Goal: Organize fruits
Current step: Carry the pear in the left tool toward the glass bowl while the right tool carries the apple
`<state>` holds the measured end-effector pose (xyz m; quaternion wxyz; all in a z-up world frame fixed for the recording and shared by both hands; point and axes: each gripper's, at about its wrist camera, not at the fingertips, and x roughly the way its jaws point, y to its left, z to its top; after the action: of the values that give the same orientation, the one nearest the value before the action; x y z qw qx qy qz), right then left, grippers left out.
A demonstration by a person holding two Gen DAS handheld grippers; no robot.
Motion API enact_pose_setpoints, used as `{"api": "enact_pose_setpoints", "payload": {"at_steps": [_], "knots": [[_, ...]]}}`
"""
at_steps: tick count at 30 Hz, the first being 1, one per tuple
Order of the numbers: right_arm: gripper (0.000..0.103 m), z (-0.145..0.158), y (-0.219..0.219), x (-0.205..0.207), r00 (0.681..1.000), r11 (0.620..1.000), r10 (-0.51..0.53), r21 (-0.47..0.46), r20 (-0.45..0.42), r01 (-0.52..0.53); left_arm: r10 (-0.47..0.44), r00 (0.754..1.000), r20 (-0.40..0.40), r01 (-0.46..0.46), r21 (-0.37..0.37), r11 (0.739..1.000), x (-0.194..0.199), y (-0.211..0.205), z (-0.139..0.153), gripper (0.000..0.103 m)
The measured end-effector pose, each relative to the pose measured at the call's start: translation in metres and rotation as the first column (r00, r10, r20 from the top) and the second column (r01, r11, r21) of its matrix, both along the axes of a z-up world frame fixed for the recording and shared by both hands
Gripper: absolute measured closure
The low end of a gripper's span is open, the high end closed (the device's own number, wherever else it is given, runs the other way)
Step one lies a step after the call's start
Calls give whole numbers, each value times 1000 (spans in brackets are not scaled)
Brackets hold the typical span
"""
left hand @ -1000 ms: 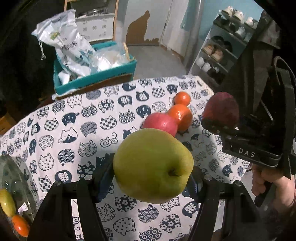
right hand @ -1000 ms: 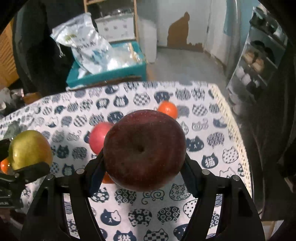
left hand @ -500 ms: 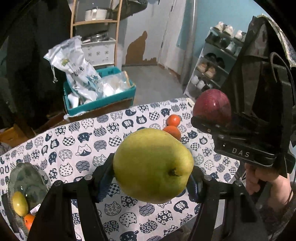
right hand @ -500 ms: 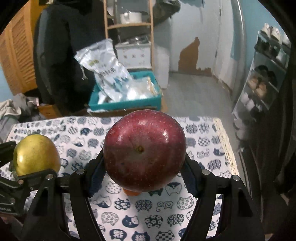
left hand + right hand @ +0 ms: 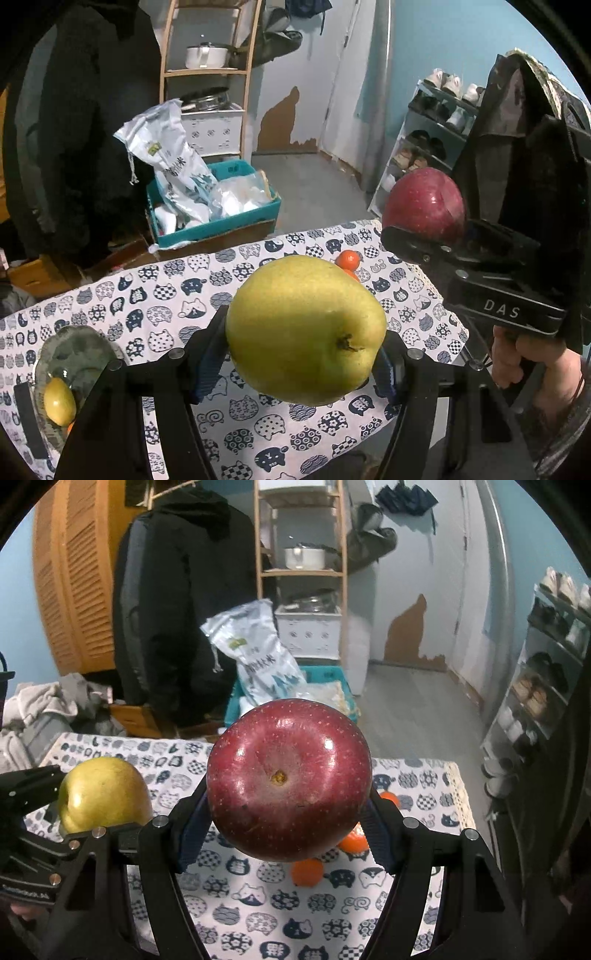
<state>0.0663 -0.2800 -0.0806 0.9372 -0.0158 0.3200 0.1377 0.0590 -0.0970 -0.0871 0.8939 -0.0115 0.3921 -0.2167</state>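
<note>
Green apple [image 5: 306,328]: you have it clamped between the fingers of your left gripper [image 5: 304,354], held in the air above the worktop [image 5: 155,295], stem end turned toward the camera and a little to the right.
Red apple [image 5: 290,788]: your right gripper [image 5: 288,830] has its fingers closed on it from both sides, also up off the worktop; the dimple with its small brown spot faces the lens.
The two together: from the right wrist view, the green apple sits to the left of the red one and a little lower in frame, apart from it.
Your right hand [image 5: 532,362]: it shows under the right gripper's body in the left wrist view.
Oranges [image 5: 307,872]: three small ones lie on the worktop below and behind the red apple, near its right edge.
Glass bowl [image 5: 85,347]: on the worktop at your far left, with a yellow fruit [image 5: 59,402] inside and a bit of orange beside it.
Worktop cover: white cloth printed with dark blue cat faces.
Beyond the worktop: a teal crate [image 5: 221,225] with a printed white bag [image 5: 171,166] standing in it, then a wooden shelf [image 5: 301,572] carrying a white pot.
</note>
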Motion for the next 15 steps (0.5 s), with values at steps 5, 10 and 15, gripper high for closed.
{"api": "enact_pose_setpoints", "payload": {"at_steps": [5, 10, 15], "knots": [[31, 5, 15, -2, 999, 1000, 31, 3, 6, -31, 21, 1000, -4, -21, -15, 1000, -3, 15, 2, 33], [31, 7, 31, -1, 998, 998, 62, 6, 5, -62, 44, 999, 2, -44, -20, 999, -7, 30, 4, 33], [31, 7, 48, 3, 996, 996, 89, 2, 3, -89, 74, 997, 4, -74, -25, 997, -9, 47, 4, 33]]}}
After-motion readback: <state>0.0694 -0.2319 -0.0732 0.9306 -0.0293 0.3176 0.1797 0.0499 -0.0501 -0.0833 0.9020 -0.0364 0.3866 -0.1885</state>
